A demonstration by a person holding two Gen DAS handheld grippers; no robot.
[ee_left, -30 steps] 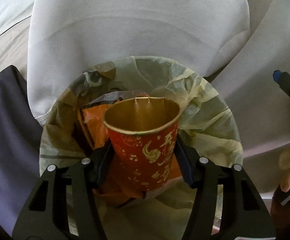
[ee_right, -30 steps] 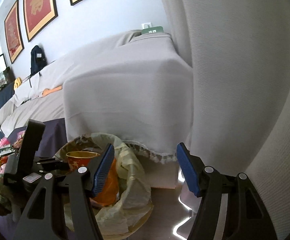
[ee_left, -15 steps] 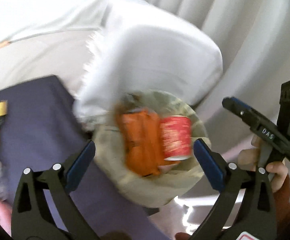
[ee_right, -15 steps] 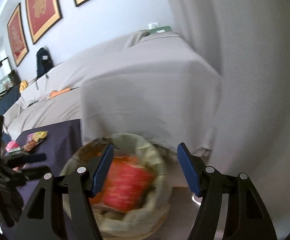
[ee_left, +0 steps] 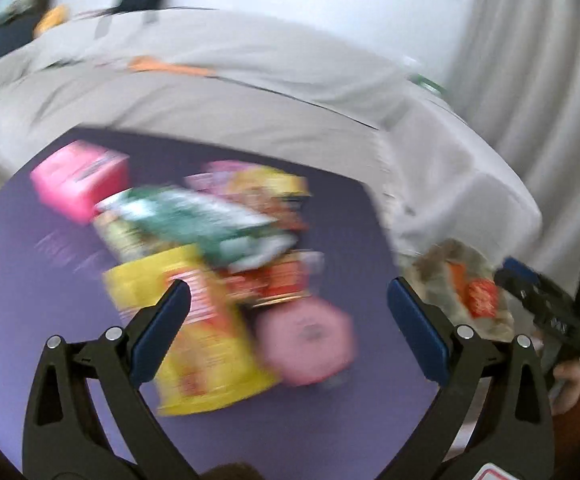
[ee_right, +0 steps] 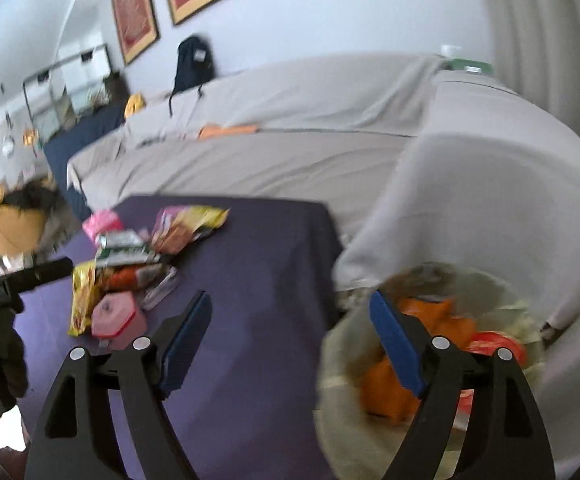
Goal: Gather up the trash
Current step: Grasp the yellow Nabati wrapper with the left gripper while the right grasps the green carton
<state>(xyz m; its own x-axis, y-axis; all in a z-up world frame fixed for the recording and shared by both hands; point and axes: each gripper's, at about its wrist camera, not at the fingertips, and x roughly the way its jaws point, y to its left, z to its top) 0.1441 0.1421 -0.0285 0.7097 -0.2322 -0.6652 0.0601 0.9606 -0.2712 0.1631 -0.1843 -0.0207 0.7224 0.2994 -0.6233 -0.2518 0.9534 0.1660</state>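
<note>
The left gripper [ee_left: 288, 322] hangs over the trash pile [ee_left: 210, 248] on the purple tabletop [ee_left: 30, 280], jaws wide apart and empty; the yellow packet [ee_left: 206, 344] lies lengthwise just ahead between them. The right gripper [ee_right: 290, 336], jaws having just opened and empty, sits nearer the bin [ee_right: 370, 360].

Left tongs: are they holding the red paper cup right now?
No. The left tongs stand open and empty over the purple table, while the red paper cup lies in the trash bag.
</note>
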